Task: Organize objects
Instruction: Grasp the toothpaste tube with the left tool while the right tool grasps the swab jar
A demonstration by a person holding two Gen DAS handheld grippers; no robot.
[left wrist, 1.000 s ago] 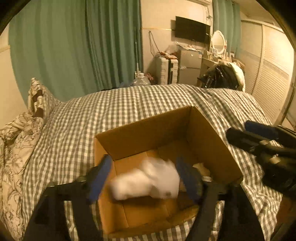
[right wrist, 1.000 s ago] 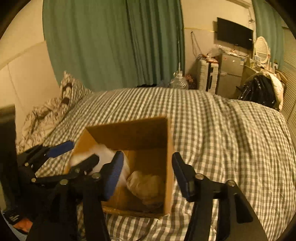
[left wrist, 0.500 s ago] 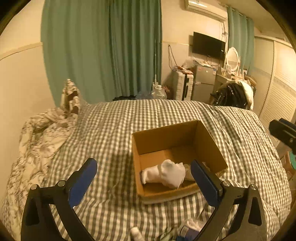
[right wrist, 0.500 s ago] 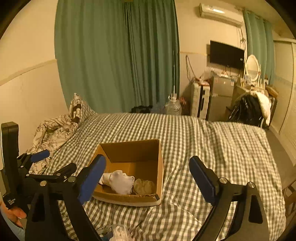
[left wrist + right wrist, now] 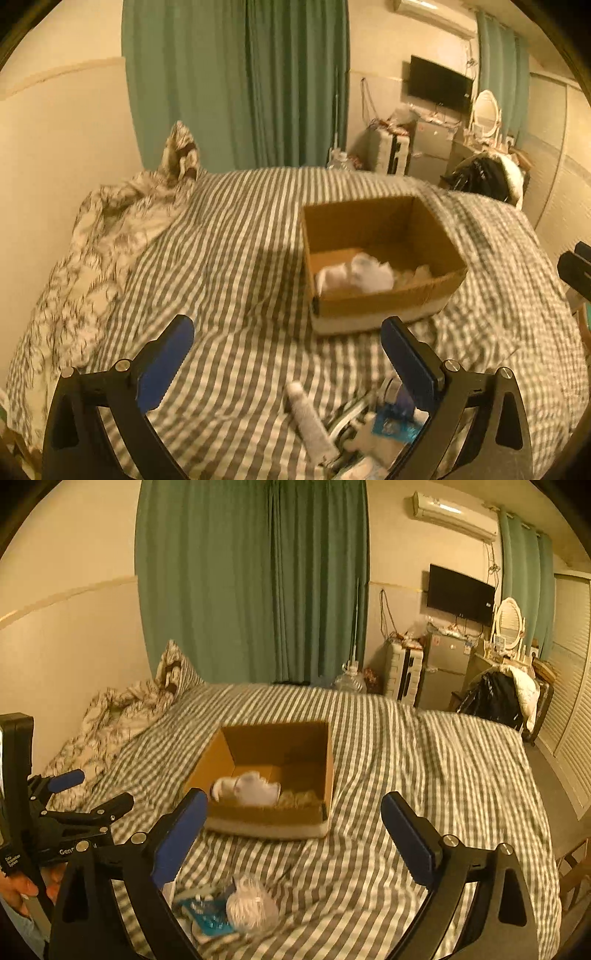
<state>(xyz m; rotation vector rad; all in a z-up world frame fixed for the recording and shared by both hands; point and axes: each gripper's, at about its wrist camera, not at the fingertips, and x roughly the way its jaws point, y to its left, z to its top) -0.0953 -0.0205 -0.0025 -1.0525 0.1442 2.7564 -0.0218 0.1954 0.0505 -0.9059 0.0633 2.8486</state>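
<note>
One cardboard box (image 5: 380, 258) sits open-topped on the checked bed (image 5: 240, 266), brown-walled with a pale band along its base. Inside the box lie two soft items: one white bundle (image 5: 354, 277) and, beside it, one beige bundle (image 5: 299, 798). In front of the box, on the bed, lies a loose cluster: one white tube (image 5: 310, 424), one fluffy white ball (image 5: 251, 904) and one blue packet (image 5: 207, 912). The left gripper (image 5: 288, 365) and the right gripper (image 5: 295, 834) both stand with jaws spread wide, holding nothing, short of the box.
</note>
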